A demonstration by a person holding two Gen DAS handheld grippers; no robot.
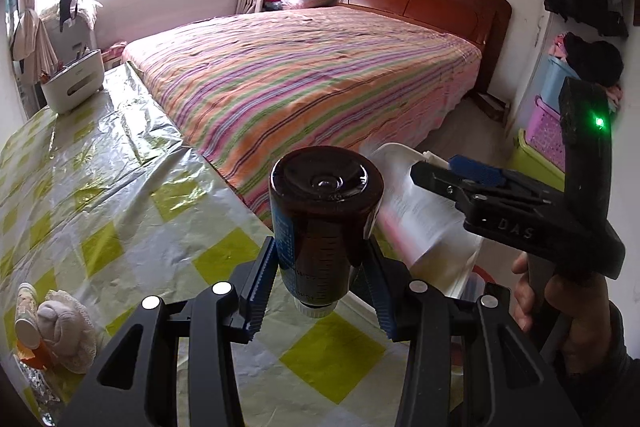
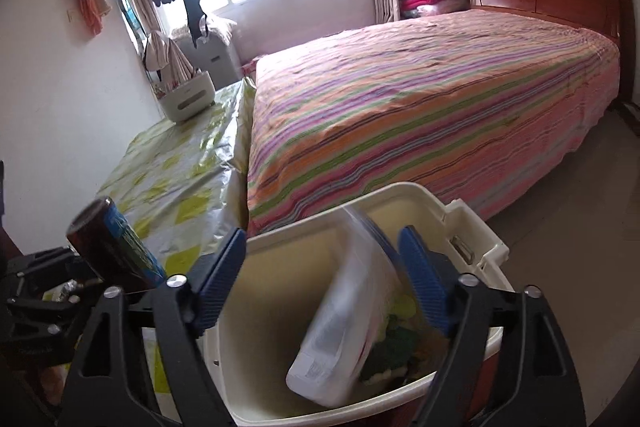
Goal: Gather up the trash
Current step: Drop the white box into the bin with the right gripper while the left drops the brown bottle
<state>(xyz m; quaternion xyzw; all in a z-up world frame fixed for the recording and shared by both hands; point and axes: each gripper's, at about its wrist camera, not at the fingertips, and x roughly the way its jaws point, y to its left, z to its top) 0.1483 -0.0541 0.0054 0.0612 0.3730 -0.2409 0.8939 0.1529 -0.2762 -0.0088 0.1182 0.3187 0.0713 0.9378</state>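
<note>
— Gripping anything with the left claw (image 1: 320, 283)?

— Yes. Its blue pads are clamped on a brown bottle (image 1: 324, 219), held near the neck end, base pointing forward and away from the claw, white cap toward the camera. The bottle is up off the table (image 1: 120, 195) with the yellow-checked cover, which lies under and to the left of the claw.

— And the right claw (image 2: 320, 279)?

— Its jaws stand apart. A clear plastic package (image 2: 344, 311) with white contents sits tilted between the pads, blurred; it leans close to the right pad, and I cannot tell whether it touches it. The package is inside the cream bin (image 2: 472, 247), which is directly below and ahead of that claw. Dark green and yellow scraps lie at the bin's bottom, under the right pad.

— How do the two claws stand to each other?

— From the left claw, the right one is just to the right, a hand (image 1: 560, 299) around its handle. The bottle is left of the bin, beside its rim.

— Anything else near?

— A striped bed (image 2: 420, 115) ahead of both claws. Far left of the left claw, a small jar (image 1: 26, 323) and a crumpled cloth (image 1: 68, 331) rest on the table.
</note>
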